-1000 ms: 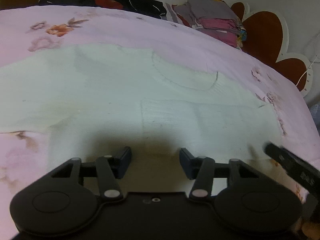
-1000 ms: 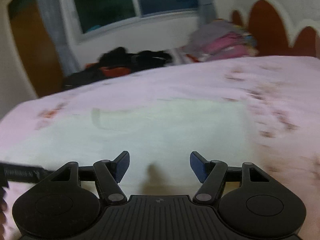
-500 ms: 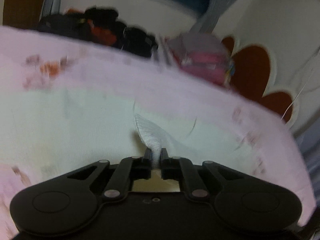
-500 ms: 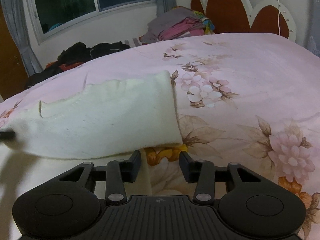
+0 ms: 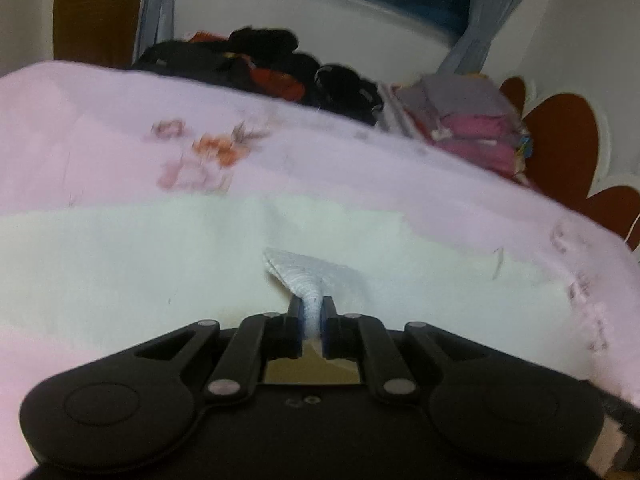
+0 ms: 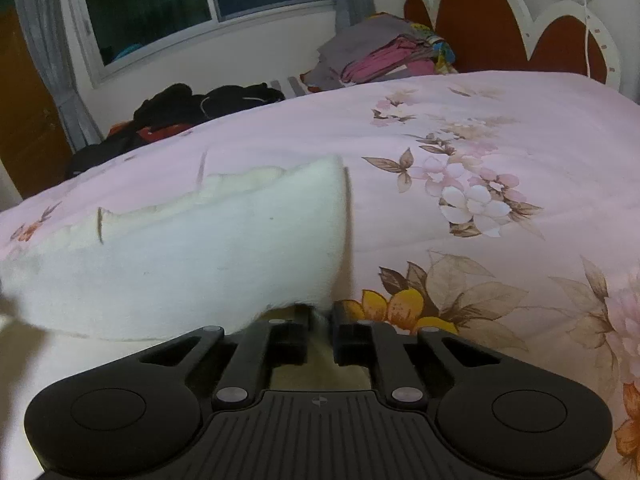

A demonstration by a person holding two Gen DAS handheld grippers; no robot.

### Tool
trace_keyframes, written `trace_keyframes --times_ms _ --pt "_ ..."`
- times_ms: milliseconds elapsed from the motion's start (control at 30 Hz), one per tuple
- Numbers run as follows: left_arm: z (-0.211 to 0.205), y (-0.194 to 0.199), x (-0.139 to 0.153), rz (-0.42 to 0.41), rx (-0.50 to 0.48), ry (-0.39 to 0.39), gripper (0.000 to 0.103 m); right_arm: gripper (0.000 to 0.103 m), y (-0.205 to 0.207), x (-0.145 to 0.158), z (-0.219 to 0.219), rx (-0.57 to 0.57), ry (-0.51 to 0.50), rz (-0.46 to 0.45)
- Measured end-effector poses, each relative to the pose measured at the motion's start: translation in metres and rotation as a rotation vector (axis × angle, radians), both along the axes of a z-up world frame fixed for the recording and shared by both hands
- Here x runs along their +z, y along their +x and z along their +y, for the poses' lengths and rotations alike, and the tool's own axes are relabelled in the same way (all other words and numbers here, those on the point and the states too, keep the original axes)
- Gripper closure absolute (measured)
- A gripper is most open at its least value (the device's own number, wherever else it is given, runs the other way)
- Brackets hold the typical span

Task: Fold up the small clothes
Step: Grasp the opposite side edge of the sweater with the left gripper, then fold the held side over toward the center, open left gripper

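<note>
The left gripper [image 5: 311, 322] sat at six o'clock in its own view, its jaws nearly together and pinching a bunched fold of the cream knitted garment [image 5: 168, 264]; the ribbed fold rose from between the pads toward twelve o'clock; the rest of the garment lay spread on the pink floral bedspread [image 5: 100, 128], reaching from the middle of the frame out to nine o'clock. The right gripper [image 6: 320, 326] had just been closing; its jaws stood narrow with the garment's [image 6: 208, 248] near edge caught between them; in that view the cloth stretched from the jaws toward nine and ten o'clock, its lifted edge casting a shadow on the bedspread [image 6: 500, 128]; printed flowers covered the spread from three to five o'clock. A heap of dark clothes [image 5: 280, 68] lay beyond the far edge of the bed at about twelve o'clock in the left view; a stack of folded clothes [image 5: 468, 128] in grey and pink rested at two o'clock, just beside the scalloped brown headboard [image 5: 560, 148]; a dark window [image 6: 200, 0] stood at eleven o'clock in the right view, with grey curtains on both sides.
</note>
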State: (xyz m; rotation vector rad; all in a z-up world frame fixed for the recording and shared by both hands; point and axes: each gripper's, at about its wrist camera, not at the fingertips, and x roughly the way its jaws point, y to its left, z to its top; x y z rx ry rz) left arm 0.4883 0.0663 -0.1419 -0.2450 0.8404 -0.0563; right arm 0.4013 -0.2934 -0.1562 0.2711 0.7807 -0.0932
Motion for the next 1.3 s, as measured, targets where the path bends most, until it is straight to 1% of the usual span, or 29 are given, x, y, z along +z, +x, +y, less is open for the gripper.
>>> trace_keyframes --times_ms 100,167,200,233,267,300,333,367,400,433,500,600,633,700,767,833,900,967,1000,1067,1200,1267,1300 --pt "-0.002 0.003 -0.017 0.042 -0.005 0.04 0.094 0.096 -0.003 -0.003 -0.009 -0.035 0.011 0.011" --pt "-0.005 0.002 -0.021 0.041 -0.018 0.091 0.086 0.096 -0.004 0.0 -0.006 -0.029 -0.007 0.016" --pt "-0.007 0.0 -0.021 0.03 -0.021 0.12 0.078 0.095 -0.005 0.002 -0.007 -0.031 -0.003 0.019" --pt "-0.007 -0.003 -0.017 0.019 -0.018 0.145 0.073 0.095 -0.009 0.004 -0.009 -0.029 0.007 0.016" --pt "-0.005 -0.008 -0.014 0.008 -0.012 0.151 0.071 0.095 -0.013 0.007 -0.01 -0.025 0.009 0.011" --pt "-0.002 -0.01 -0.009 -0.01 0.005 0.156 0.064 0.094 -0.016 0.011 -0.011 -0.021 0.007 0.001" --pt "0.003 -0.016 -0.004 -0.038 0.024 0.158 0.059 0.088 -0.019 0.016 -0.012 -0.016 0.008 -0.013" --pt "0.003 -0.021 0.001 -0.063 0.035 0.158 0.057 0.082 -0.02 0.022 -0.014 -0.018 0.011 -0.031" --pt "0.002 -0.024 0.008 -0.091 0.04 0.155 0.055 0.068 -0.018 0.025 -0.016 -0.017 0.014 -0.045" --pt "-0.001 -0.024 0.014 -0.107 0.028 0.149 0.051 0.058 -0.013 0.028 -0.017 -0.017 0.011 -0.056" --pt "-0.011 -0.021 0.018 -0.11 -0.021 0.141 0.047 0.058 0.001 0.031 -0.019 -0.012 0.01 -0.067" --pt "-0.028 -0.013 0.012 -0.097 -0.062 0.159 0.047 0.058 0.029 0.026 -0.022 0.002 0.064 -0.037" --pt "-0.031 -0.011 0.009 -0.092 -0.063 0.162 0.047 0.058 0.036 0.026 -0.024 -0.008 0.094 -0.039" --pt "-0.034 -0.006 -0.001 -0.069 -0.062 0.163 0.047 0.058 0.045 0.028 -0.027 -0.018 0.104 -0.043" --pt "-0.032 -0.004 -0.009 -0.048 -0.065 0.164 0.047 0.058 0.045 0.034 -0.032 -0.018 0.107 -0.047" --pt "-0.027 -0.006 -0.014 -0.038 -0.069 0.168 0.047 0.058 0.035 0.042 -0.035 -0.006 0.069 -0.053" --pt "-0.024 -0.006 -0.02 -0.028 -0.065 0.168 0.046 0.058 0.025 0.042 -0.04 -0.021 0.049 -0.046" --pt "-0.023 -0.005 -0.025 -0.012 -0.06 0.163 0.046 0.058 0.03 0.036 -0.04 -0.008 0.071 -0.028" --pt "-0.024 -0.006 -0.026 -0.018 -0.059 0.168 0.045 0.058 0.035 0.033 -0.038 -0.005 0.072 -0.027" --pt "-0.028 -0.006 -0.026 -0.019 -0.065 0.184 0.042 0.058 0.049 0.028 -0.032 0.006 0.074 -0.045" --pt "-0.03 -0.006 -0.026 -0.019 -0.078 0.201 0.041 0.058 0.089 0.008 -0.025 -0.01 0.128 0.008" --pt "-0.029 -0.007 -0.028 -0.021 -0.08 0.206 0.04 0.058 0.102 0.0 -0.025 -0.031 0.1 0.018" --pt "-0.028 -0.007 -0.029 -0.022 -0.077 0.21 0.037 0.059 0.106 -0.001 -0.024 -0.03 0.068 0.012"
